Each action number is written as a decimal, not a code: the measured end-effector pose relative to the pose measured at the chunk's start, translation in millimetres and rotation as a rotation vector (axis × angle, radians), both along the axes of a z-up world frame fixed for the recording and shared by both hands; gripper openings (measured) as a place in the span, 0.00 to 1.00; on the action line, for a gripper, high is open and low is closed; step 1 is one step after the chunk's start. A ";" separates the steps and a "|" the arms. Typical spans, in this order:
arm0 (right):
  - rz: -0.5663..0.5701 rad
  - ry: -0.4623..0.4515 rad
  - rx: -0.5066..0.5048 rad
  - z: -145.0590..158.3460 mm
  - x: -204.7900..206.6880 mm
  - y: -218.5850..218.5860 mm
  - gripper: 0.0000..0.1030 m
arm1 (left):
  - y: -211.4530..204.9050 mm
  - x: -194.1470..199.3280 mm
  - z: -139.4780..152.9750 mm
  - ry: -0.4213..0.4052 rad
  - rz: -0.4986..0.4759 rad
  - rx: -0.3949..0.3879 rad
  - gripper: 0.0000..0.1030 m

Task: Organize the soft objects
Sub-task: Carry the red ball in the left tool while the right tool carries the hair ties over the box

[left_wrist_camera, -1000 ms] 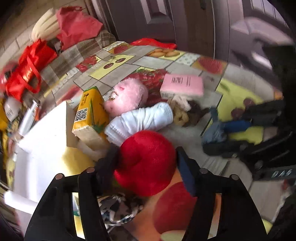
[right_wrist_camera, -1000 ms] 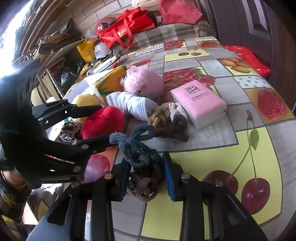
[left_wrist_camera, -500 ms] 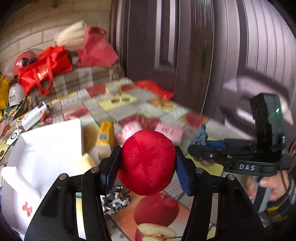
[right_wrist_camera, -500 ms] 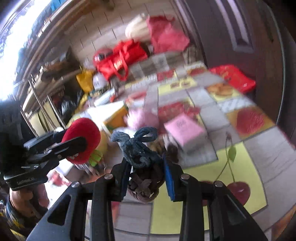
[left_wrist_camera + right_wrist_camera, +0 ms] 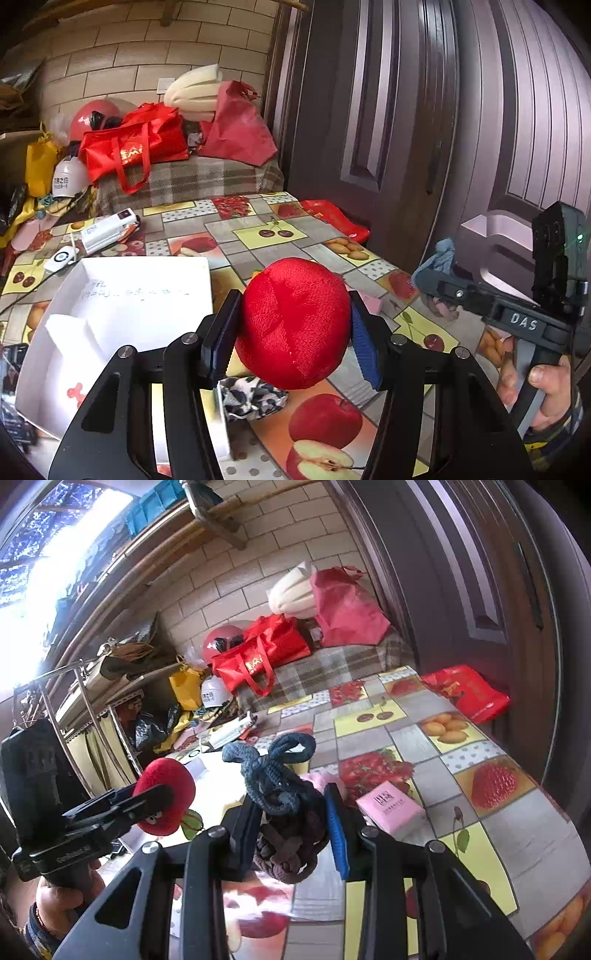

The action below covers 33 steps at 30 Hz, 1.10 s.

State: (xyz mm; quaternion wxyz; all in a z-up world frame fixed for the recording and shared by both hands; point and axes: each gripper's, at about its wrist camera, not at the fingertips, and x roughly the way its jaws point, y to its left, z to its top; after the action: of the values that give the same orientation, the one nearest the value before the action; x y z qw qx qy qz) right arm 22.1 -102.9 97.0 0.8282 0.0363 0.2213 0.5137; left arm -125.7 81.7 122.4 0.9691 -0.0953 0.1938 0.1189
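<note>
A red plush apple [image 5: 293,323] is clamped between the pads of the left gripper [image 5: 291,332] and is held up in the air, clear of the fruit-patterned tablecloth [image 5: 255,229]. The jaws have just been closing a little on the plush, which bulges between them. Below and to the left of this gripper an open white box [image 5: 122,302] is seen on the table, and just beneath the jaws a black-and-white patterned cloth [image 5: 251,397] is lying. A braided rope toy [image 5: 284,812], blue-grey on top and brown below, is gripped between the nearly closed jaws of the right gripper [image 5: 293,825], and it too is lifted off the table. Just ahead and to the right of the right gripper a pink tissue pack [image 5: 391,806] is resting on the cloth. The two grippers are held side by side, near each other but apart, each grasped by a hand [image 5: 546,391].
</note>
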 end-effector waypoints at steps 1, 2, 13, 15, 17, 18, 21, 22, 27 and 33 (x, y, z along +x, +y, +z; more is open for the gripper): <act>0.006 -0.002 0.004 0.9 -1.0 1.2 0.32 | 0.9 -1.2 0.4 -0.001 0.004 0.003 0.54; 0.009 -0.002 0.006 1.1 -2.0 1.9 0.32 | 1.9 -2.1 0.4 0.000 0.010 0.005 0.54; 0.018 -0.005 0.002 1.7 -4.3 7.0 0.32 | 2.1 -18.8 2.3 -0.032 0.035 0.008 0.54; 0.020 -0.010 0.000 3.1 -5.6 8.8 0.32 | 3.6 -22.5 3.4 -0.038 0.042 0.009 0.54; 0.024 -0.013 -0.002 4.1 -7.4 10.8 0.32 | 4.6 -26.5 4.6 -0.046 0.048 0.010 0.54; 0.026 -0.015 -0.003 4.5 -8.3 11.8 0.32 | 5.4 -28.2 5.4 -0.049 0.053 0.011 0.54; 0.035 -0.021 -0.011 5.2 -10.9 16.5 0.32 | 9.5 -33.7 6.7 -0.058 0.067 0.009 0.54; 0.038 -0.022 -0.013 5.4 -11.5 17.6 0.32 | 11.3 -35.1 6.9 -0.060 0.071 0.008 0.54; 0.049 -0.029 -0.022 7.1 -14.2 23.9 0.32 | 21.7 -41.8 6.1 -0.066 0.102 -0.003 0.54; 0.051 -0.029 -0.024 8.0 -15.6 26.6 0.33 | 33.3 -48.0 4.4 -0.068 0.132 -0.020 0.54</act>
State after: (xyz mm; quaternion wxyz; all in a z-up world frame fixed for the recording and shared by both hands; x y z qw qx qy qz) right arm 6.5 -76.3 105.0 0.8184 0.0131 0.2163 0.5322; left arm -173.7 115.1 126.8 0.9641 -0.1217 0.1554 0.1774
